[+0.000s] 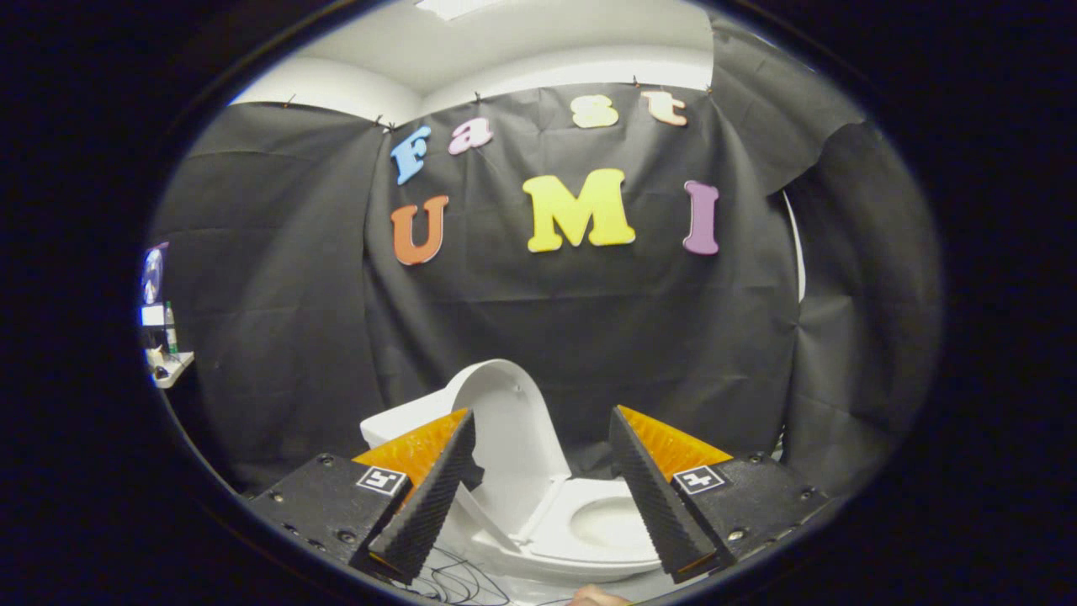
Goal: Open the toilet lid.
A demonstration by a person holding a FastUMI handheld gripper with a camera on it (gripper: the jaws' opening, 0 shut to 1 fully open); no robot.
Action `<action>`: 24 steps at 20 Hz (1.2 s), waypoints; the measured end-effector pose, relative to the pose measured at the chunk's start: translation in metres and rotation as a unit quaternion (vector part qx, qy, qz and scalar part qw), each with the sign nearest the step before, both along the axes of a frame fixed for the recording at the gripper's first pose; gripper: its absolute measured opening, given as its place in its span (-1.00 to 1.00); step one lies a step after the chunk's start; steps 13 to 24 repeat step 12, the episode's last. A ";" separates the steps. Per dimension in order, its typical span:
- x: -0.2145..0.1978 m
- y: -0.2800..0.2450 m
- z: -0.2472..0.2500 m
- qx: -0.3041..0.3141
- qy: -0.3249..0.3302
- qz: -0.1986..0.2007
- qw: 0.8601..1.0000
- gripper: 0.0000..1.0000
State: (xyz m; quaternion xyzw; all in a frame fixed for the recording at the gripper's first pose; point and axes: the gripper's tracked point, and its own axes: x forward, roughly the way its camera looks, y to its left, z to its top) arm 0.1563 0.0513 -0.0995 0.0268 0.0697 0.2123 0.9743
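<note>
Toilet lid stands raised beyond the released gripper, seat exposed, cables beneath

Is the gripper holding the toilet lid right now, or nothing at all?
Nothing. The gripper has its fingers spread wide apart, empty. The toilet lid stands raised beyond them, untouched, above the seat.

One toilet with one raised lid beyond one gripper, its two fingers spread apart.
</note>
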 end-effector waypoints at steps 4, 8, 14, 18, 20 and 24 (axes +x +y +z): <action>-0.007 -0.044 0.015 -0.009 -0.028 -0.018 0.999 1.00; -0.025 -0.085 0.039 0.004 -0.056 -0.032 0.998 1.00; -0.038 -0.123 0.057 0.003 -0.086 -0.051 0.995 1.00; -0.038 -0.123 0.057 0.003 -0.086 -0.051 0.995 1.00; -0.038 -0.123 0.057 0.003 -0.086 -0.051 0.995 1.00; -0.038 -0.123 0.057 0.003 -0.086 -0.051 0.995 1.00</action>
